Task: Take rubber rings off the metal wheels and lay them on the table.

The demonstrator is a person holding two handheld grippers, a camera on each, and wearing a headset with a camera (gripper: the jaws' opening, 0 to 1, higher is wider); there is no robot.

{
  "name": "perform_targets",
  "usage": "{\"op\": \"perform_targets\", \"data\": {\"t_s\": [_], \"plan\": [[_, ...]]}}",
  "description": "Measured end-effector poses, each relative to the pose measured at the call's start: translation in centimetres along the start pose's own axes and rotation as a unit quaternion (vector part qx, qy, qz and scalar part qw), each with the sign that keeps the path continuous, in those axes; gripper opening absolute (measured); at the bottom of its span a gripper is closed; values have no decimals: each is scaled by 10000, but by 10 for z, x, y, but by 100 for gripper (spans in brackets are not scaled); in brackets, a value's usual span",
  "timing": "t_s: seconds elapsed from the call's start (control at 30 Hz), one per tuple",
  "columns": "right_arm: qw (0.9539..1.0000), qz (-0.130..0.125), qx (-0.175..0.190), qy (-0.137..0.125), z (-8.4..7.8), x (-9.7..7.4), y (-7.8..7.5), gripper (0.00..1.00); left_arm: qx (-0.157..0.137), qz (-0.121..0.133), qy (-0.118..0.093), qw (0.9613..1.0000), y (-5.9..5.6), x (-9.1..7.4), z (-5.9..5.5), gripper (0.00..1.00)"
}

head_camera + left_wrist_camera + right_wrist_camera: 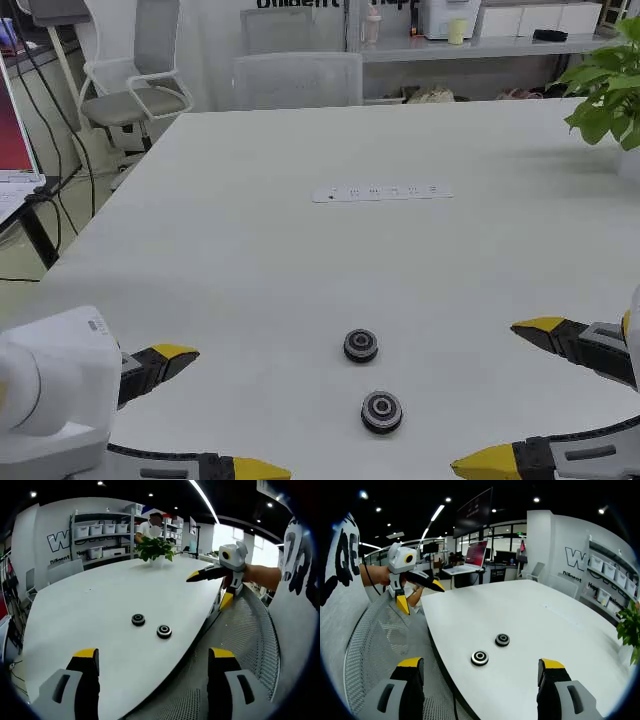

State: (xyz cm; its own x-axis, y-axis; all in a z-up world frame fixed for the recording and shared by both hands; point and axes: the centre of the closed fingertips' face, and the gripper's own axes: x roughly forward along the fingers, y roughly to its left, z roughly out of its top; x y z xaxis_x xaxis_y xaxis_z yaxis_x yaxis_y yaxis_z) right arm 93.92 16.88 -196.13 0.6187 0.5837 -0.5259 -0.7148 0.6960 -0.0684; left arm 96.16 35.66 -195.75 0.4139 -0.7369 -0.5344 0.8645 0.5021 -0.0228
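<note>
Yellow-tipped left tongs (240,410) and right tongs (485,395) gape apart, flanking the nearer wheel (381,411) and farther wheel (361,345) on the table (300,250).

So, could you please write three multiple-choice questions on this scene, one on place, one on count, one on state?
1. Where do the wheels lie? A on the table; B on the floor; C in a box.
2. How many wheels are there? A one; B two; C four.
3. How do the left gripper and right gripper stand? A both open; B both shut; C one shut on a wheel.
Answers: 1 A, both rest on the white top; 2 B, two dark discs show; 3 A, each pair of yellow tips stands wide apart.
</note>
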Motion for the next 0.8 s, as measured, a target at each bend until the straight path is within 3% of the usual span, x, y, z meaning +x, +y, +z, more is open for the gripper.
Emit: {"op": "perform_targets", "data": {"t_s": [0.8], "plan": [[9998, -129, 30, -127, 3, -5, -9, 91, 127, 36, 1, 9999, 5, -1, 8, 86]]}}
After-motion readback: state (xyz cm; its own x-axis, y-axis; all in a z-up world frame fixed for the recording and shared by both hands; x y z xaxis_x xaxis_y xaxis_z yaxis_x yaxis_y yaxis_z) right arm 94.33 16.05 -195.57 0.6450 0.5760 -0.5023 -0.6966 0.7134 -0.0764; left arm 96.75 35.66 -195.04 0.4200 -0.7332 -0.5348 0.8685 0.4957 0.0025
